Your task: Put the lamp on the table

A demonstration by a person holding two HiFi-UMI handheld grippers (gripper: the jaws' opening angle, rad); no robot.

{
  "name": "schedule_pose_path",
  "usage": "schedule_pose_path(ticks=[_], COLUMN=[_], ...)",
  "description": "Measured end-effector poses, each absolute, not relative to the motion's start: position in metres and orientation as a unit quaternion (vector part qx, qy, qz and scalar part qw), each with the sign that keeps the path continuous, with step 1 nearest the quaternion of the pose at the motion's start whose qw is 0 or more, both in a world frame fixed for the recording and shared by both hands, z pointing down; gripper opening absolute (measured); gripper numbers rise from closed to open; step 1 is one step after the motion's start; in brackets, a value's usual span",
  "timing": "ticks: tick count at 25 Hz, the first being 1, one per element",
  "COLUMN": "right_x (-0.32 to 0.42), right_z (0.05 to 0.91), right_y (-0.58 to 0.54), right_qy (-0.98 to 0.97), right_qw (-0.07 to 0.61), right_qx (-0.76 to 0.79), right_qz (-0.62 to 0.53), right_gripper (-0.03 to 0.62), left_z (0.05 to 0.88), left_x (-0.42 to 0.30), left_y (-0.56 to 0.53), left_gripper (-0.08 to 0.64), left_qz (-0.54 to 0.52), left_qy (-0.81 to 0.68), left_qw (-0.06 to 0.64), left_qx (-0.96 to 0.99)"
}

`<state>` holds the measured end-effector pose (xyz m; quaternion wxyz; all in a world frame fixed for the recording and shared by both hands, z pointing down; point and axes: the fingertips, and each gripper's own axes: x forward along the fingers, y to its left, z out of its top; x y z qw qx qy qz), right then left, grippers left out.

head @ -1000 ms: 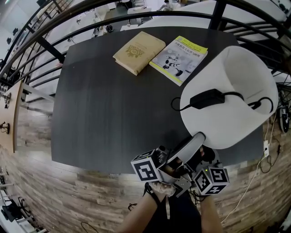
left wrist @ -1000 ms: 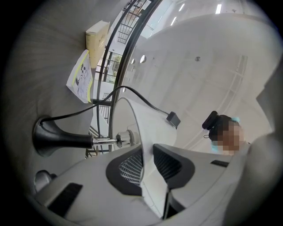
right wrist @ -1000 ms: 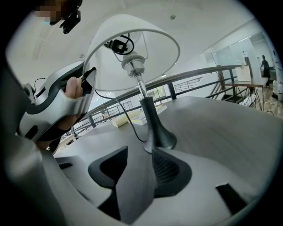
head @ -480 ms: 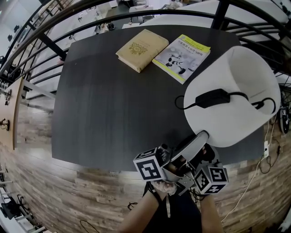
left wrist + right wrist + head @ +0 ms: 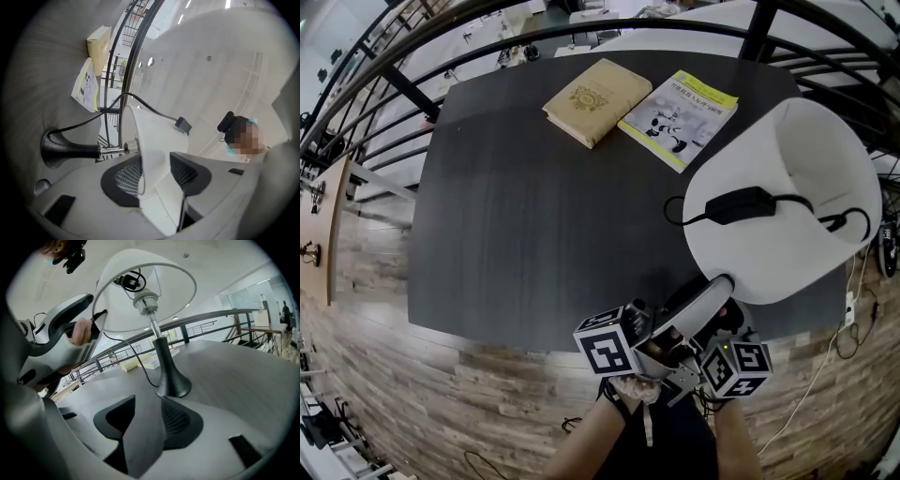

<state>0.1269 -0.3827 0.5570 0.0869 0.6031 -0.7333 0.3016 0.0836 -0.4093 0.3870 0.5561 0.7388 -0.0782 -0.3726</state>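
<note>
The lamp point(image 5: 783, 202) stands on the table point(image 5: 534, 216), its base just ahead of the empty, gaping right tongs point(image 5: 145, 420). The left tongs point(image 5: 154, 173) straddle the shade rim point(image 5: 149, 150), jaws just opened and apparently letting go. Next, I'd judge, they withdraw without nudging it.

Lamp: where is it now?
Head view, right side: lamp stands on the dark table near its front-right corner, the yellow booklet just beyond it.

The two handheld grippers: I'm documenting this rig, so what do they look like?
The left gripper and right gripper both have smooth pale grey moulded jaws faced with black ribbed pads. Each carries a cube of black-and-white square markers, the left cube and the right cube. The right one shows a small green light.
</note>
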Motion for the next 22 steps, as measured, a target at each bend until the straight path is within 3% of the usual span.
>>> schedule_pose_path(ticks=[2,8,22], right_x=[0.126,0.118,0.115], right_z=[0.556,0.547,0.552], right_y=[-0.383,-0.381,-0.373], right_qy=[-0.734,-0.739,-0.733], right_qw=[0.086,0.082,0.094], right_qx=[0.602,0.596,0.598], right_qz=[0.301,0.302,0.311], right_gripper=[0.198,0.198,0.198], left_z=[0.384,0.38,0.394], left_x=[0.082,0.079,0.08], left_y=[-0.409,-0.405,-0.399], left_gripper=[0.236,0.279,0.293], left_qz=[-0.373,-0.371,-0.371], left_qy=[-0.077,-0.076,-0.076], left_qw=[0.555,0.555,0.579], left_qx=[0.74,0.74,0.722])
